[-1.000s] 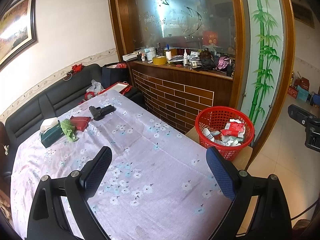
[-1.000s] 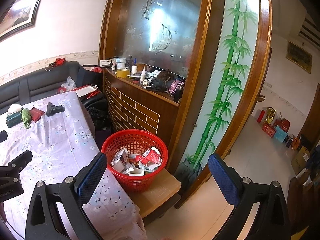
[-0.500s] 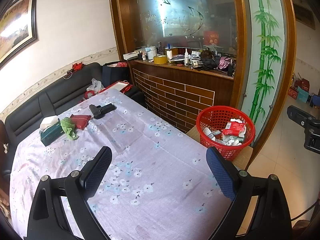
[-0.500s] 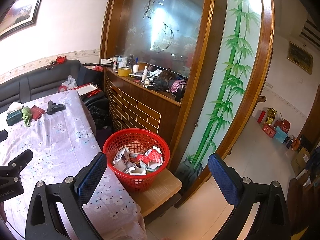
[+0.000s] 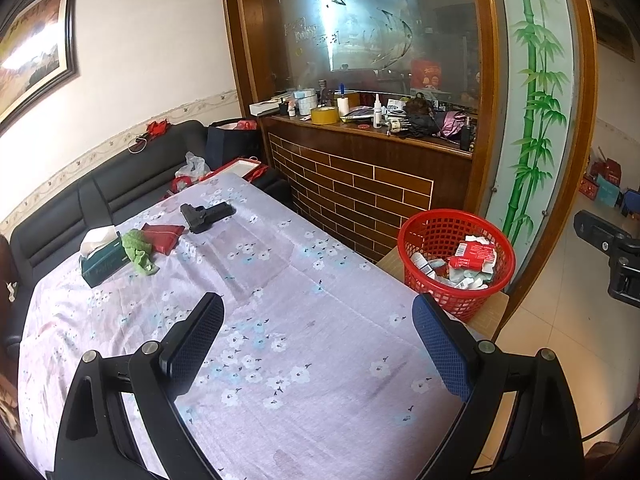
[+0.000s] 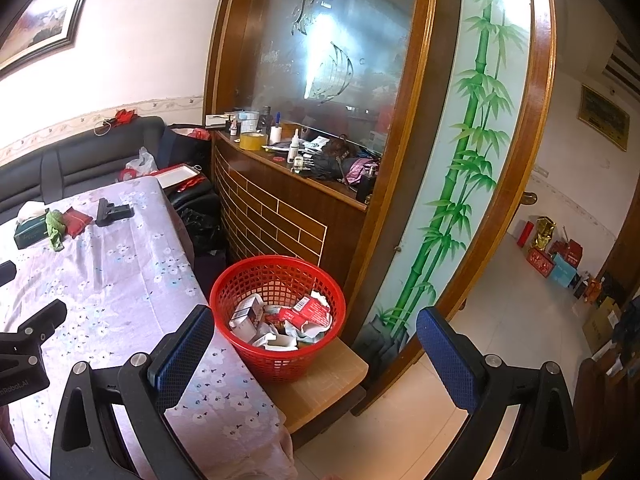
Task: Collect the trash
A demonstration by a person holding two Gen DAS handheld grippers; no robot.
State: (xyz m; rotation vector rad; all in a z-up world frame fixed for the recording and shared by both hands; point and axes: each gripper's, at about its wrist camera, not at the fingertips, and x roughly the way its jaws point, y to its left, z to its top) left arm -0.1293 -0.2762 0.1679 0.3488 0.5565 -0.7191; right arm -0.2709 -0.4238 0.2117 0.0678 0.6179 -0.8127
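From the left wrist view, we held the left gripper (image 5: 316, 348) spread wide with nothing between its pads, poised over the near part of the flowered tablecloth (image 5: 304, 320). The cloth just ahead of it was bare. What remained on the table lay well apart from us at the far left end: a tissue box (image 5: 102, 256), a crumpled green rag (image 5: 138, 250) touching it, a red pouch (image 5: 164, 236) and a black pistol-shaped thing (image 5: 206, 216) whose long axis ran across our line of sight. The red basket (image 5: 456, 256), already holding cartons and crumpled wrappers (image 5: 468, 264), stood off the table's right edge on a wooden stool (image 5: 490, 312).

From the right wrist view, we kept the right gripper (image 6: 316, 348) equally spread and empty, and it pointed almost straight at the red basket, which sat just beyond its left finger. The far cluster lay up and to the left here. We judged the left hand the nearer one for any reach toward those items, the green rag being the likeliest scrap, and the right hand the nearer to the basket.
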